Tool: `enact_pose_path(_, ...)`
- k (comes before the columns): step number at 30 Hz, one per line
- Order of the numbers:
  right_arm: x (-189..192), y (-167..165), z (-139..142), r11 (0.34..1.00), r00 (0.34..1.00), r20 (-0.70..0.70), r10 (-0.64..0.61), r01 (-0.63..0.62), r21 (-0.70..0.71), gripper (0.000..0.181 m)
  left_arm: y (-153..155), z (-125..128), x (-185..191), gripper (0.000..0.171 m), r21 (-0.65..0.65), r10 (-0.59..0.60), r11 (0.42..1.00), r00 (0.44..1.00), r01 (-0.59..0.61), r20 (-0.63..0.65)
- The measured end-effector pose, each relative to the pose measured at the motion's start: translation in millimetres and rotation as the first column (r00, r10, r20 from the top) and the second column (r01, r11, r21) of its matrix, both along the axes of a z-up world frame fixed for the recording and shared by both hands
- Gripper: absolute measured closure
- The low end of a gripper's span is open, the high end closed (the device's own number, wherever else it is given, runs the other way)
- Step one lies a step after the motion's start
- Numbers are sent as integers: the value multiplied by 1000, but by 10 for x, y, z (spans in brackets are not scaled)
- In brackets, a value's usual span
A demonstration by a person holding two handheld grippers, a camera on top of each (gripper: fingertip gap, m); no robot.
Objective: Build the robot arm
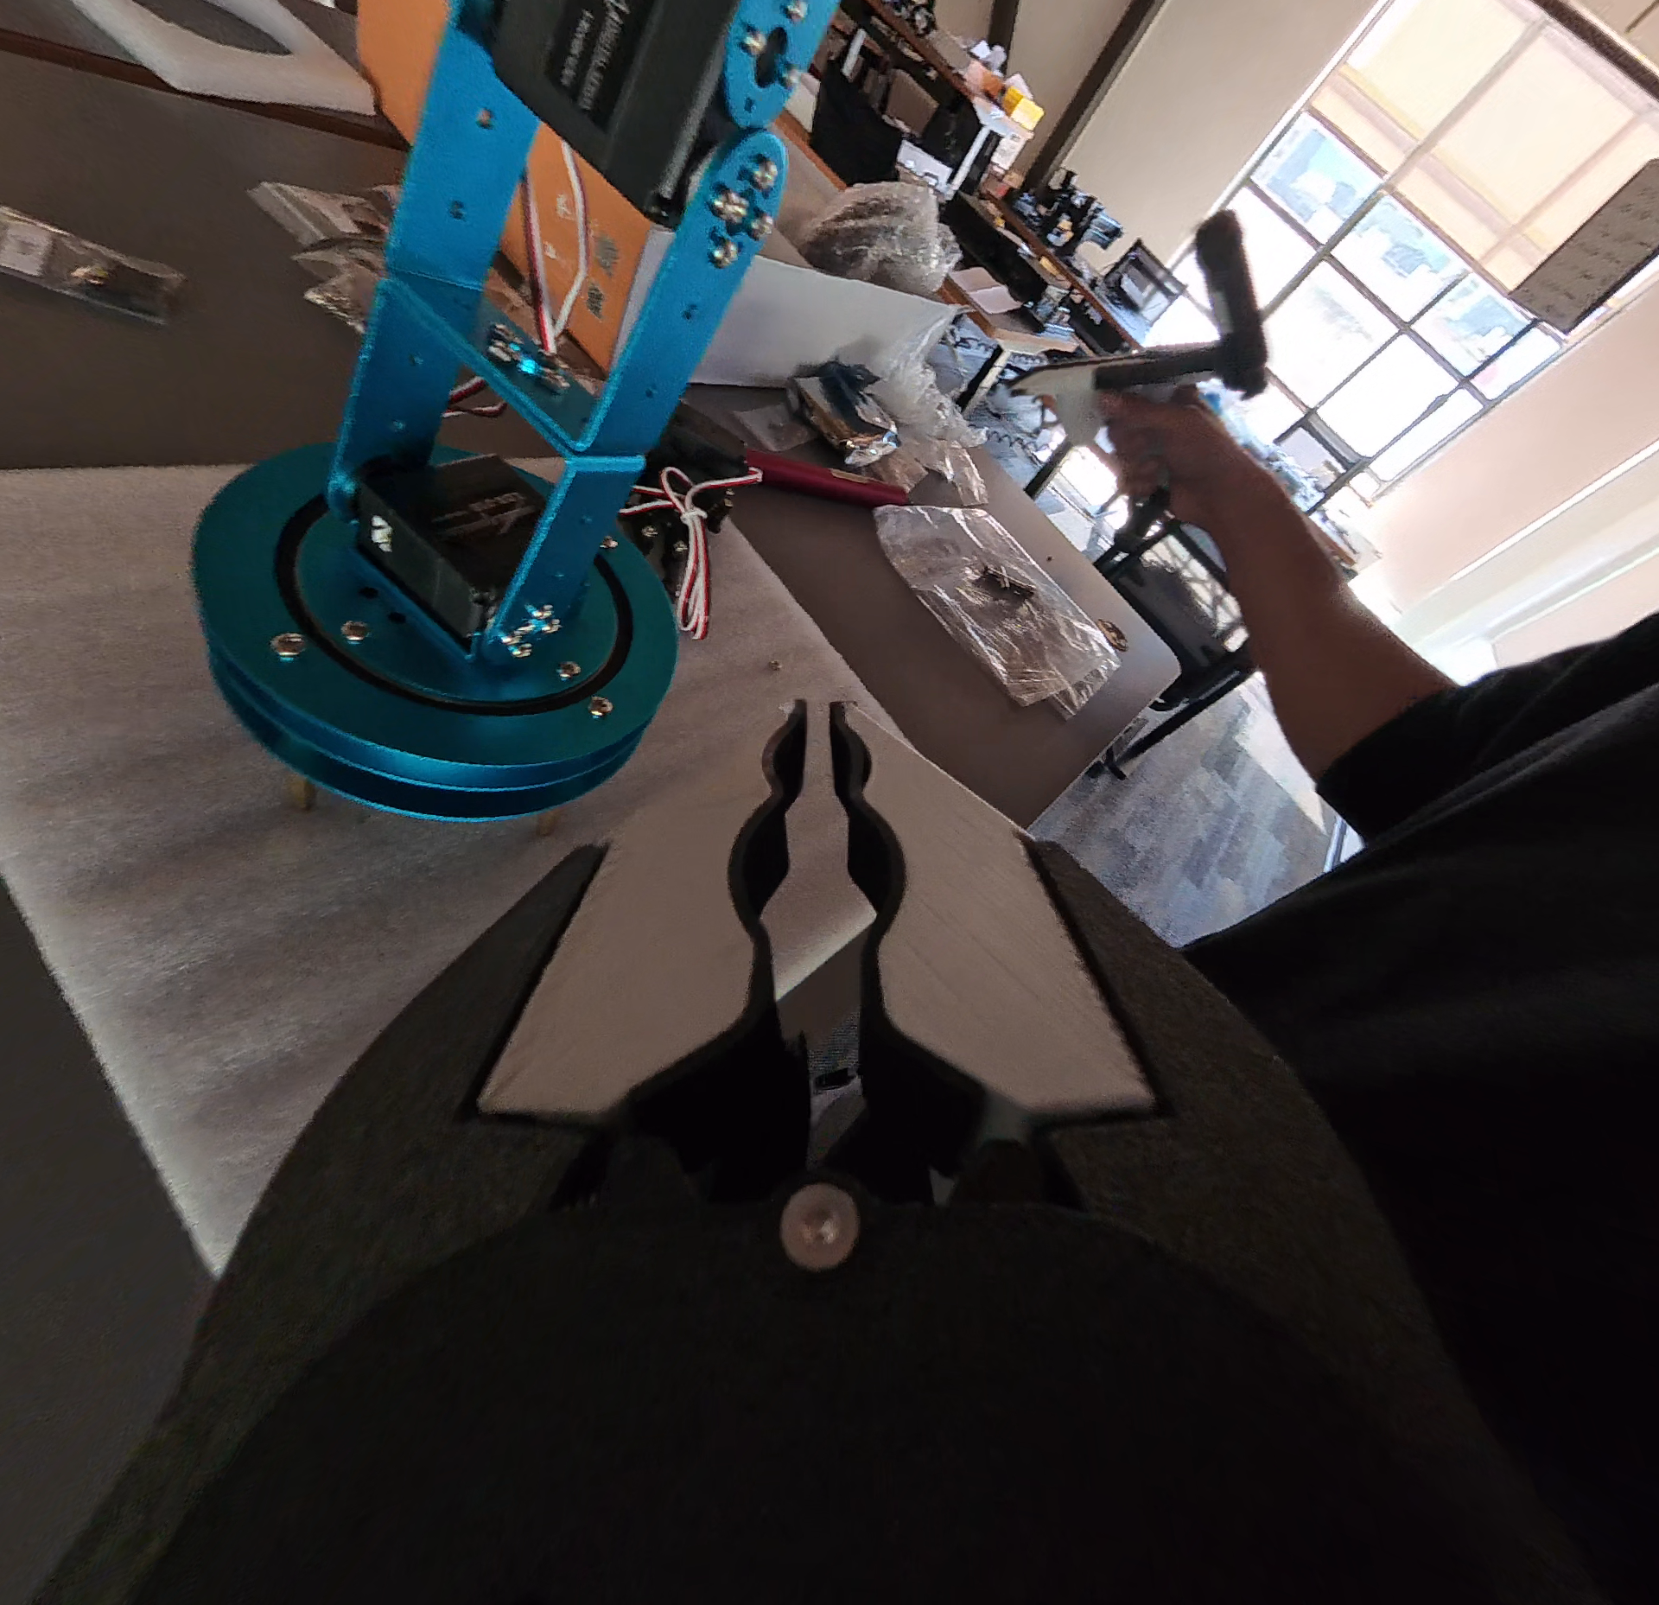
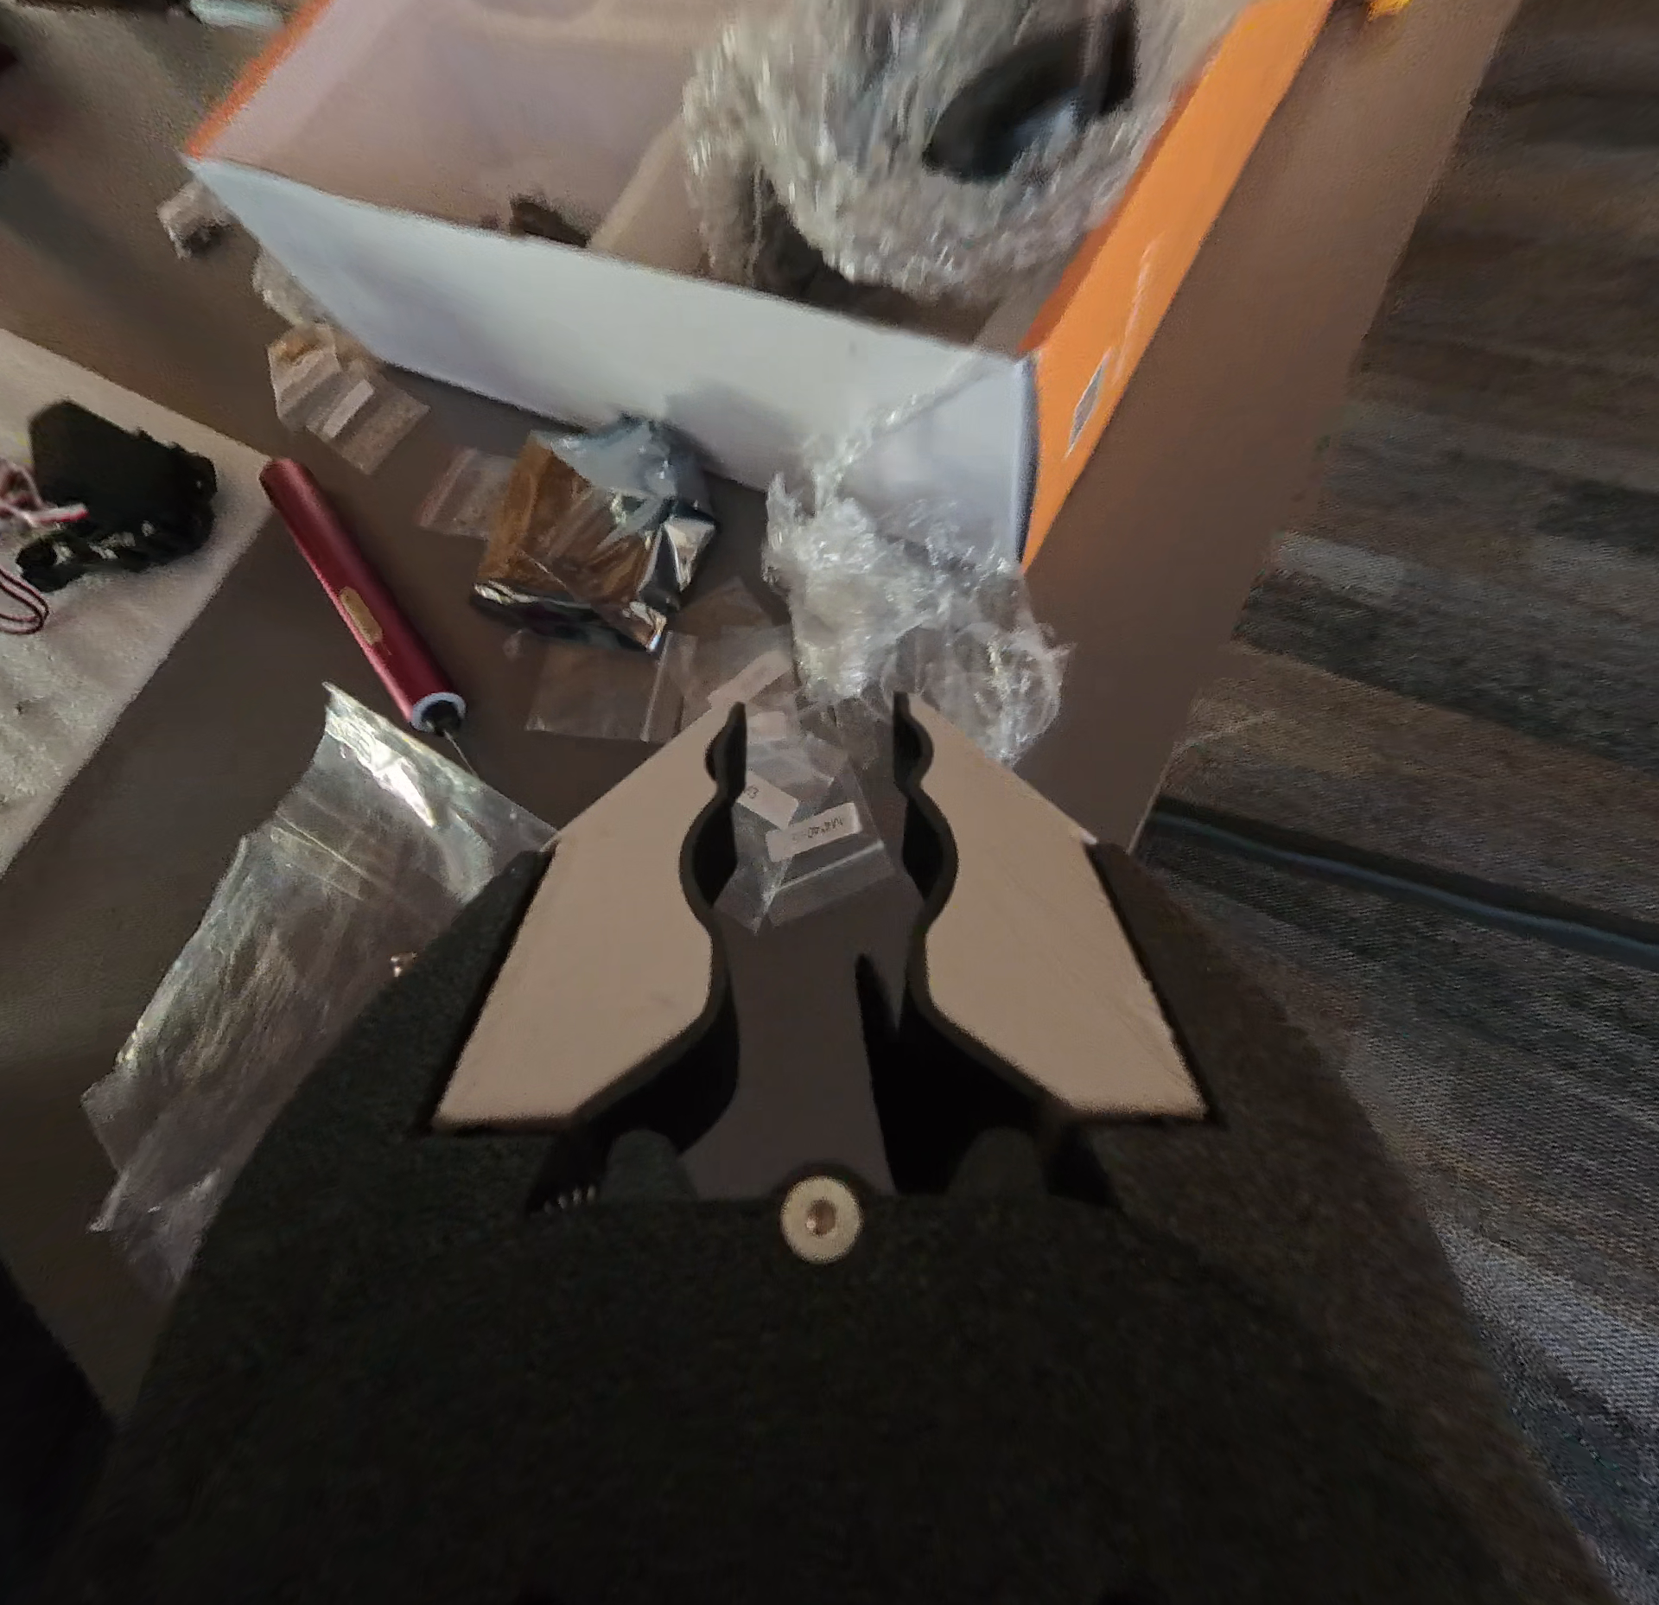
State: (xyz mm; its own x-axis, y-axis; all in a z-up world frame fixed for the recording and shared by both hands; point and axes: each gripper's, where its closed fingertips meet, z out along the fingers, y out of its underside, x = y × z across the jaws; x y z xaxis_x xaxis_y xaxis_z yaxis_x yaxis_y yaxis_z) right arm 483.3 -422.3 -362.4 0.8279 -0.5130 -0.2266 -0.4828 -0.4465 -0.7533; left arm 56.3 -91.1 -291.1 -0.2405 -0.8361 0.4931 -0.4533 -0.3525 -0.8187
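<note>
two claws, both empty: left claw (image 1: 815, 709) nearly closed beside blue robot base (image 1: 431, 655); right claw (image 2: 819, 722) spread above small clear bags (image 2: 808, 843).

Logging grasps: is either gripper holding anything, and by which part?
Nothing held. Left gripper: jaws nearly shut, empty. Right gripper: jaws open over small bags.

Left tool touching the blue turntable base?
Apart. In the left wrist view, the left tool sits nearly shut, with bare white mat between its tips and the blue turntable base.
</note>
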Motion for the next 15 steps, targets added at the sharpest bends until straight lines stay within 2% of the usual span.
enact_pose_path(2,-117,3,259,998,999,45,-23,20,55,151,100,-9,-10,163,22,38,999,999,-38,-4)
enact_pose_path(4,-397,134,499,994,995,96,-15,4,112,153,240,-31,-24,157,55,91,994,996,-90,-11)
enact_pose_path(8,-1314,727,774,951,991,126,48,-84,298,157,652,-133,-113,147,144,232,964,972,-223,-46)
enact_pose_path(12,-2315,1470,748,849,994,-20,106,-80,522,158,1197,-260,-344,144,228,378,908,923,-353,-75)
enact_pose_path(15,-2942,1976,586,833,987,-59,151,-95,545,161,1717,-393,-687,144,309,492,843,863,-440,-114)
